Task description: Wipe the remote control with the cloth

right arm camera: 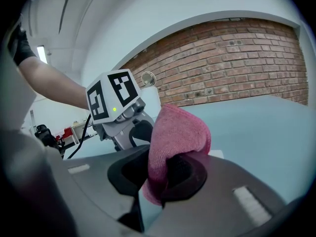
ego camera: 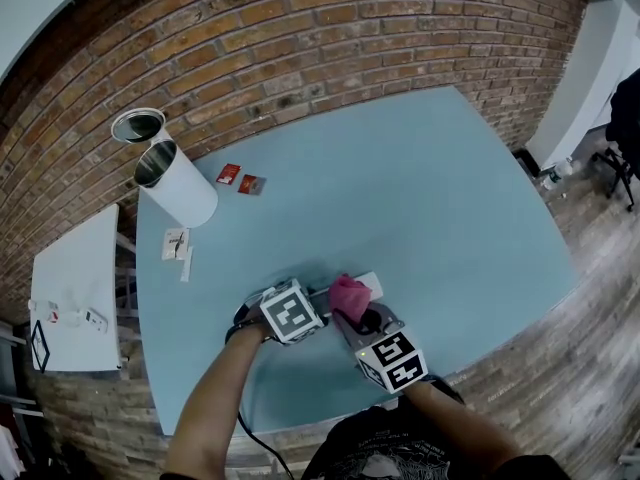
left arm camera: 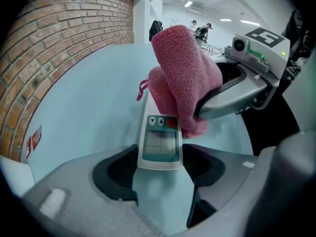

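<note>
The remote control [left arm camera: 159, 144] lies flat on the light blue table [ego camera: 450, 198], near the edge closest to the person. The left gripper [left arm camera: 160, 169] points steeply down and clamps the remote's near end, 1 dark pad against each long side. The remote faces up, showing a small screen, 2 arrow buttons and 1 orange-red button.

The right gripper [right arm camera: 158, 174] comes in from the right at a shallow slant, its jaws pinched on a fold of the pink cloth [right arm camera: 175, 132]. The rest of the cloth bulges up above the jaws. In the left gripper view the cloth [left arm camera: 180, 78] rests on the remote just beyond the buttons and hides its far part. In the head view the remote's white far end [ego camera: 368, 284] shows past the cloth [ego camera: 349, 296].

Farther back on the table, towards the brick wall [ego camera: 300, 48], stands a white cylindrical container [ego camera: 178, 186], with 2 small red packets [ego camera: 240, 179] beside it
</note>
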